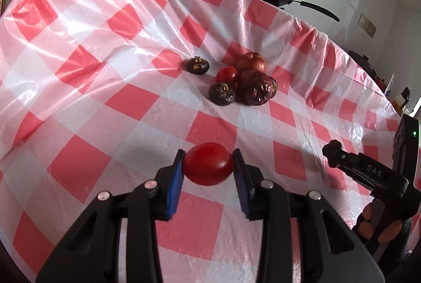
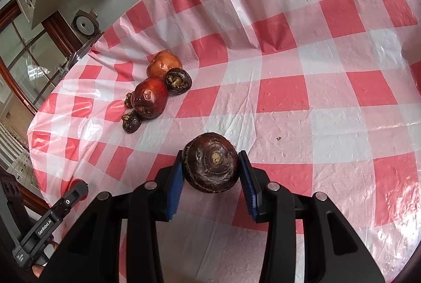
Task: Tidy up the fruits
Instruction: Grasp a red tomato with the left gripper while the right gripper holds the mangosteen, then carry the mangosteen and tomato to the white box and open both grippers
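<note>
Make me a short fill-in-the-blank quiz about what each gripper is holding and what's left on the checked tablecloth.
1. The left gripper is shut on a small ____ tomato.
2. The right gripper grips a dark brown water chestnut between its ____ pads.
3. The remaining fruit pile lies on a red and ____ checked tablecloth.

Missing words: red; blue; white

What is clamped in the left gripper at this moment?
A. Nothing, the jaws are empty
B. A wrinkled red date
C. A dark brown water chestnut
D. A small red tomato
D: the left gripper has its blue pads pressed on both sides of a small red tomato, held above the checked tablecloth.
</note>
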Available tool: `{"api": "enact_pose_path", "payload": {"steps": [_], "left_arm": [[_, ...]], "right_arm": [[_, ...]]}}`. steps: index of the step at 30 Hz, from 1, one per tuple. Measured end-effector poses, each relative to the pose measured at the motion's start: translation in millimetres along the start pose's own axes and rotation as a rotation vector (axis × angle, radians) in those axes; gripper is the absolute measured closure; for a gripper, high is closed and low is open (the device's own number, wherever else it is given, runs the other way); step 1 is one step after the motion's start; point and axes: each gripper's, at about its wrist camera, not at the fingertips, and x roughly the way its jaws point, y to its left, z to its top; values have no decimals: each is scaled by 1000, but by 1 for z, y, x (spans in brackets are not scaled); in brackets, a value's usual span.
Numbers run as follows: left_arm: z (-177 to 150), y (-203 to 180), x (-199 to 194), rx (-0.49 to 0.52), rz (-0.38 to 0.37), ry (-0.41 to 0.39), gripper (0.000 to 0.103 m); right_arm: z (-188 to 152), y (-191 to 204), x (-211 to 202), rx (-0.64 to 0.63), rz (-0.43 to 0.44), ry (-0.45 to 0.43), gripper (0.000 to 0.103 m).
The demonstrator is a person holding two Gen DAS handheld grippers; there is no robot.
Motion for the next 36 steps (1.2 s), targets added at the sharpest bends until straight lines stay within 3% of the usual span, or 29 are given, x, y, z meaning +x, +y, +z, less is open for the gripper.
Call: {"api": "enact_pose_path", "payload": {"steps": [11, 18, 27, 36], "left_arm": [[-1, -1, -4, 12, 17, -19, 66], [-16, 8, -32, 16, 56, -58, 66], [-46, 30, -77, 37, 72, -63, 66], [-64, 74, -108, -4, 117, -57, 66]], "right_arm": [[-6, 3, -6, 5, 5, -6, 62], [-37, 18, -22, 57, 96, 37, 62], [-90, 81, -35, -52, 204, 114, 62], [-126, 135, -37, -174, 271, 185, 62]]}}
